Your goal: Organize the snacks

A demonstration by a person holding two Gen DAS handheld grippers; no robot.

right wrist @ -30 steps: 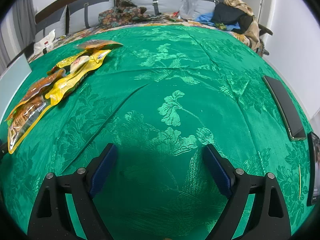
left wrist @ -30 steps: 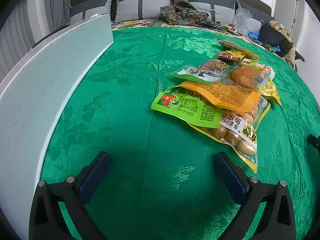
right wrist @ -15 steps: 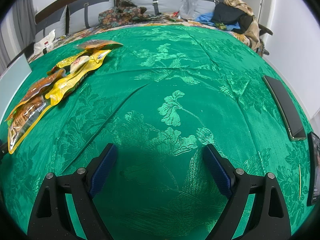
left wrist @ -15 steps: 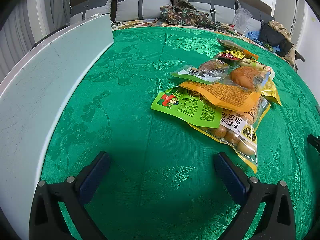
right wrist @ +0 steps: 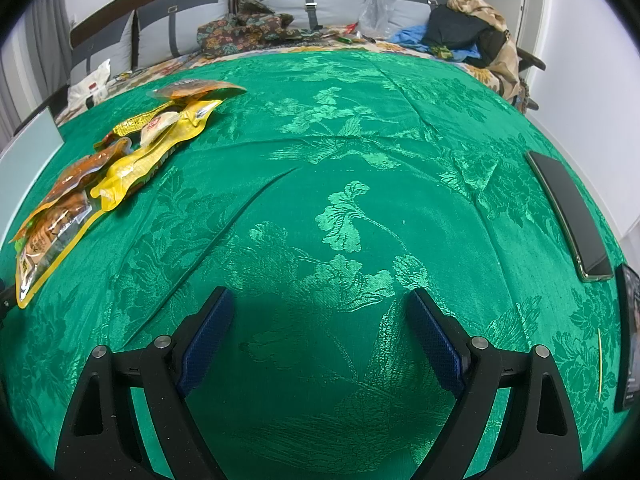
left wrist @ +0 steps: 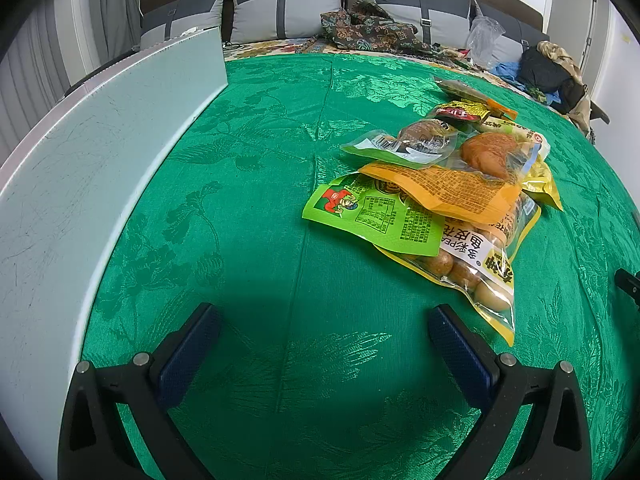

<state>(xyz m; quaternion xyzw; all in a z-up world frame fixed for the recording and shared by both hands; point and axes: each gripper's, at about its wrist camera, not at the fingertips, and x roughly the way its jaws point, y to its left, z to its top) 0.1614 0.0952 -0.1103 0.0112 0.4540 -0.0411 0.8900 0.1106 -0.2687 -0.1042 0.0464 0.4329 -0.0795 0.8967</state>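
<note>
Both the left gripper (left wrist: 320,344) and right gripper (right wrist: 318,330) hover spread and empty; the green packet (left wrist: 376,216) atop the snack pile (left wrist: 452,192) looks light, slippery, best pinched by its flat edge.

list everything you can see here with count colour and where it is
snack packets: several overlapping, green, orange, yellow and clear, piled right of centre in the left wrist view
green patterned cloth: one, covers the whole surface
pale grey flat panel: one, along the cloth's left edge
dark flat phones: two, black, right edge of the cloth
grey cushions: several, at the back
left gripper: one, black with blue pads, open, empty
right gripper: one, same, open, empty
</note>
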